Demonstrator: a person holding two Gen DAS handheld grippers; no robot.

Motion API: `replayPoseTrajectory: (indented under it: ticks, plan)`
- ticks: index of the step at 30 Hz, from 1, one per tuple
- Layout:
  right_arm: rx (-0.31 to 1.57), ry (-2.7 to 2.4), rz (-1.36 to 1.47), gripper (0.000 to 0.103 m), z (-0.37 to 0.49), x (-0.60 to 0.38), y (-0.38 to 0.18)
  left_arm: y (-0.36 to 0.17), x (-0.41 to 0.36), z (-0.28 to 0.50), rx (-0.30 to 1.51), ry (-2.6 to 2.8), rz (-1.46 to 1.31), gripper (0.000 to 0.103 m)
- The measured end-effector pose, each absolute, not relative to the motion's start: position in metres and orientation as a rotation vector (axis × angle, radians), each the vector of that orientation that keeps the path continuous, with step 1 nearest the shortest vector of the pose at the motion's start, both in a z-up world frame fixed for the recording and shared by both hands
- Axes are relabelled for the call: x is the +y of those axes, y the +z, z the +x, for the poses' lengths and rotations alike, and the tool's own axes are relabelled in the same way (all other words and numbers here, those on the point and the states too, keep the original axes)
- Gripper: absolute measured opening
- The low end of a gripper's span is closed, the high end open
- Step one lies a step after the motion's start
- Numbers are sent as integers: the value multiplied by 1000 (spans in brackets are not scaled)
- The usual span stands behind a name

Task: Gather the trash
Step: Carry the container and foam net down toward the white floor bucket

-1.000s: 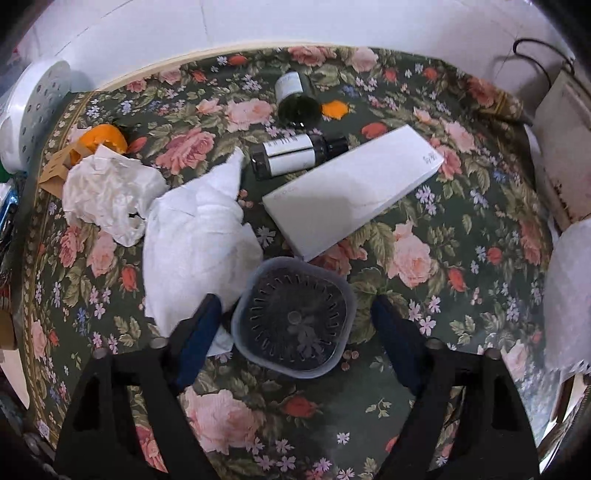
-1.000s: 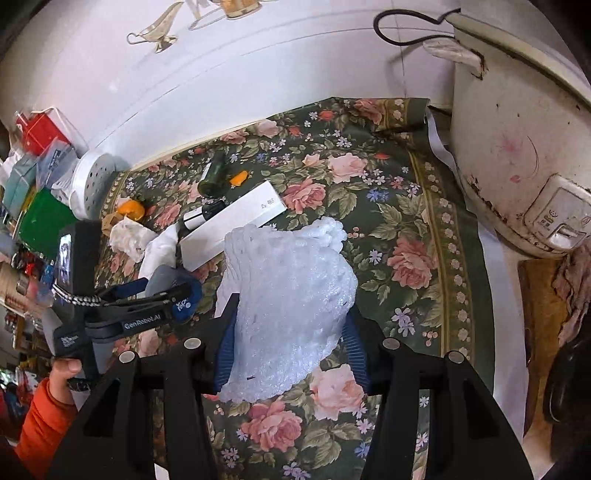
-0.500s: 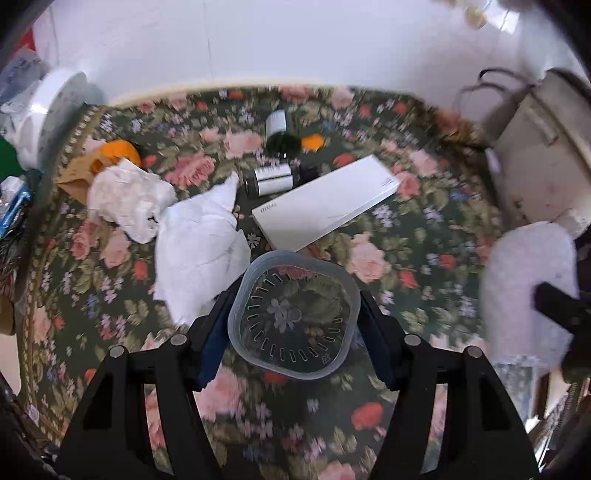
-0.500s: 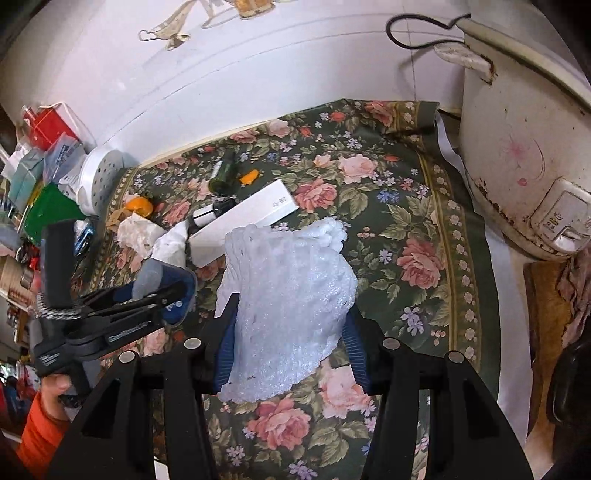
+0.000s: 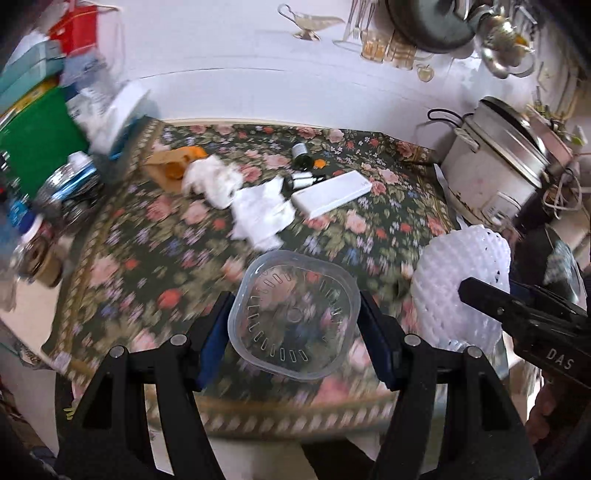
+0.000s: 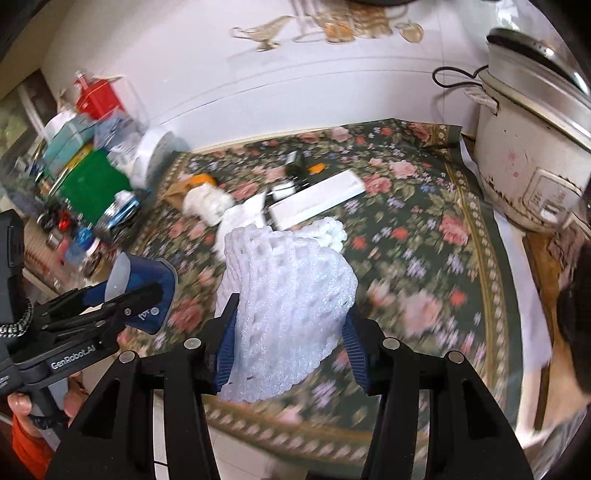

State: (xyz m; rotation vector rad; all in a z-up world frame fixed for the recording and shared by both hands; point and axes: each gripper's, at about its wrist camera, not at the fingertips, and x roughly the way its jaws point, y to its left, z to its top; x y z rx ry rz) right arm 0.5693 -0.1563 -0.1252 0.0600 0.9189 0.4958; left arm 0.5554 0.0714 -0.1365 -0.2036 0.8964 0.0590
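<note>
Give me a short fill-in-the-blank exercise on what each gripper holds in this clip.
1. The left gripper is shut on a clear plastic ____.
2. The right gripper is shut on a white foam ____.
3. The white box lies on the ____ tablecloth.

Missing words: container; net; floral

This was a home kitchen, a lived-in and crowded one. A worn white rice cooker (image 6: 532, 155) with a metal lid stood at the right of the frame, its black cord (image 6: 456, 75) looping up the pale wall. Along the top edge of the left wrist view hung a dark pan (image 5: 428, 22), a metal kettle (image 5: 502, 48) and glass cups (image 5: 388, 50). The worktop wore a dark floral cloth (image 5: 388, 229) of pink roses. At the upper left, boxes, a green container (image 5: 37, 144) and tins (image 5: 70, 181) were stacked close together.
</note>
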Motion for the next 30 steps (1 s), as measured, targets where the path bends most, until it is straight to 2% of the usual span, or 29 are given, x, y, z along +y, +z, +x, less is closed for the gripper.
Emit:
replayPoseTrajectory:
  ticks: [14,22,30]
  plan:
    - [855,412,68,48,396,-89,-137,-152,134,359,895,39,-170,65]
    - [948,390,45,48,343,-85,-164,-185,126,316,983,22,-187,65]
    - [1084,355,34,48,328,-107,-235,-273,96,316,1138,18,-221,65]
